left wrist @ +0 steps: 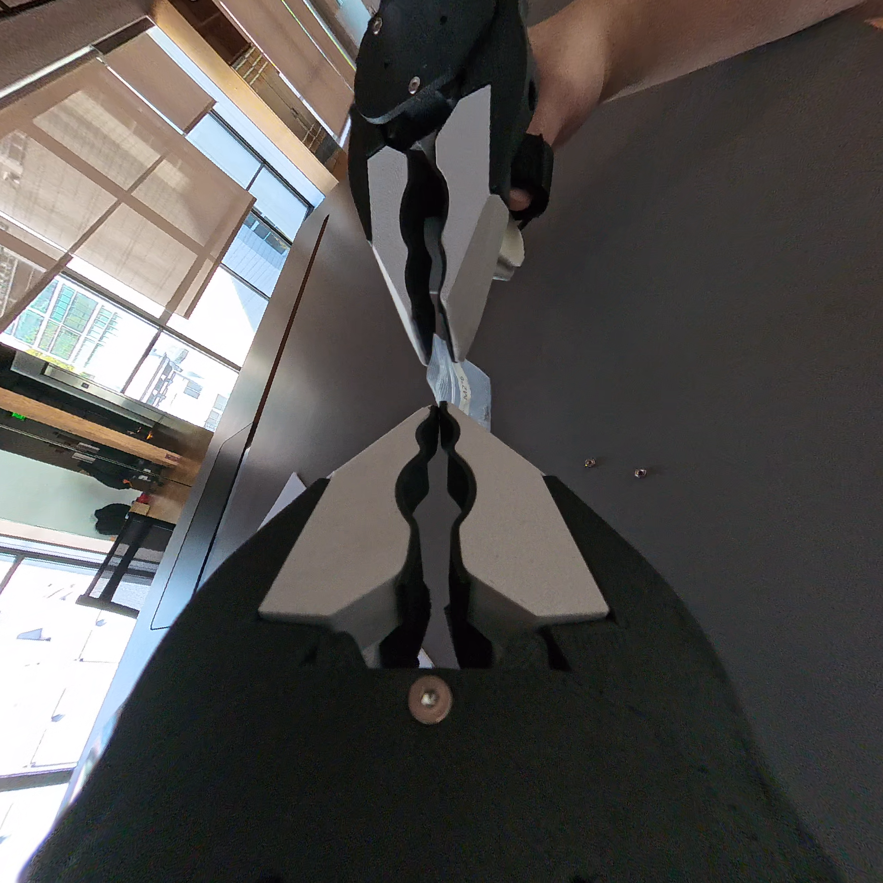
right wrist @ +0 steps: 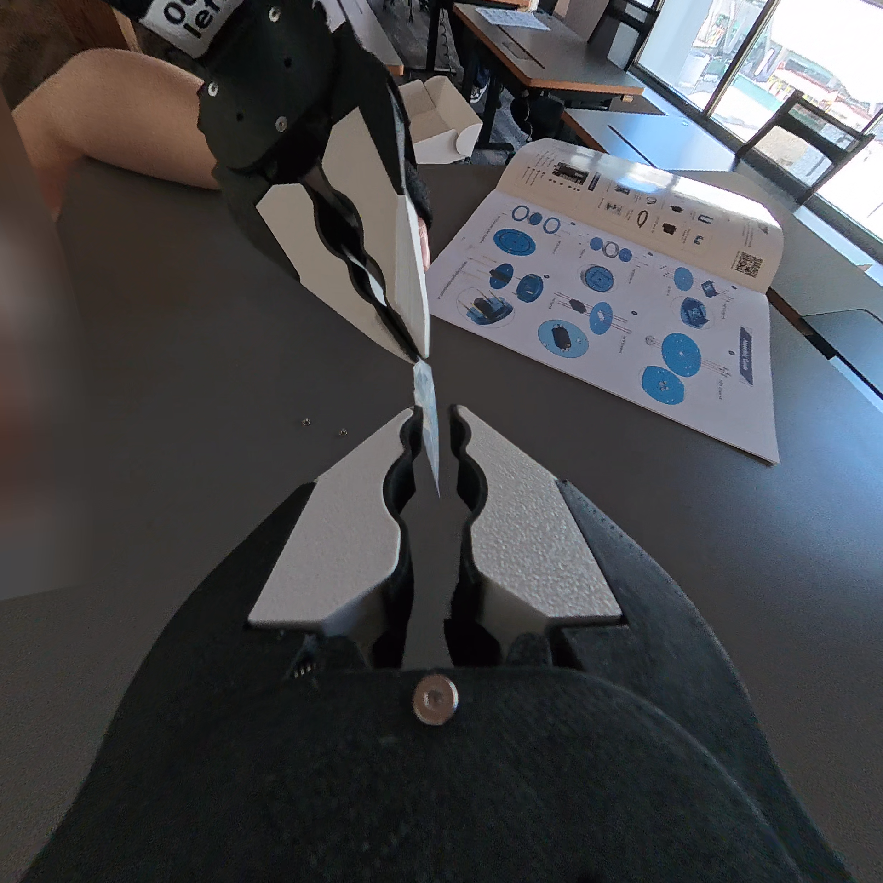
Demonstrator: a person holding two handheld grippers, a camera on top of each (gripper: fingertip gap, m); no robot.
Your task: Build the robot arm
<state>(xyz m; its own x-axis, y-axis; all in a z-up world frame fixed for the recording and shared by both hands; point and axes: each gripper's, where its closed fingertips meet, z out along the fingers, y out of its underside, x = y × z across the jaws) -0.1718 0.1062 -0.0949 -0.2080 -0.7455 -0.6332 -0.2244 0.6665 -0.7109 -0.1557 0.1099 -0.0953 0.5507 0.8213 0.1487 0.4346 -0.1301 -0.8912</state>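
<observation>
A small clear plastic zip bag [left wrist: 466,387] with a white label strip hangs in the air between my two grippers, above a dark grey table [left wrist: 716,334]. My left gripper [left wrist: 438,406] is shut on one edge of the bag; in the right wrist view it [right wrist: 420,356] comes in from the top and pinches the bag [right wrist: 426,392]. My right gripper [right wrist: 434,411] is narrowly open, with the bag edge-on between its fingers and close to the left finger. In the left wrist view the right gripper [left wrist: 443,358] faces mine tip to tip.
Two small metal nuts [right wrist: 306,421] [right wrist: 342,432] lie on the table below the grippers, also in the left wrist view [left wrist: 590,462]. A printed sheet with blue diagrams [right wrist: 621,296] lies to the right, a white open box [right wrist: 444,119] behind. A person's arm [right wrist: 95,119] rests at the table edge. Only a small space, under 4 cm, lies between the two pairs of fingers.
</observation>
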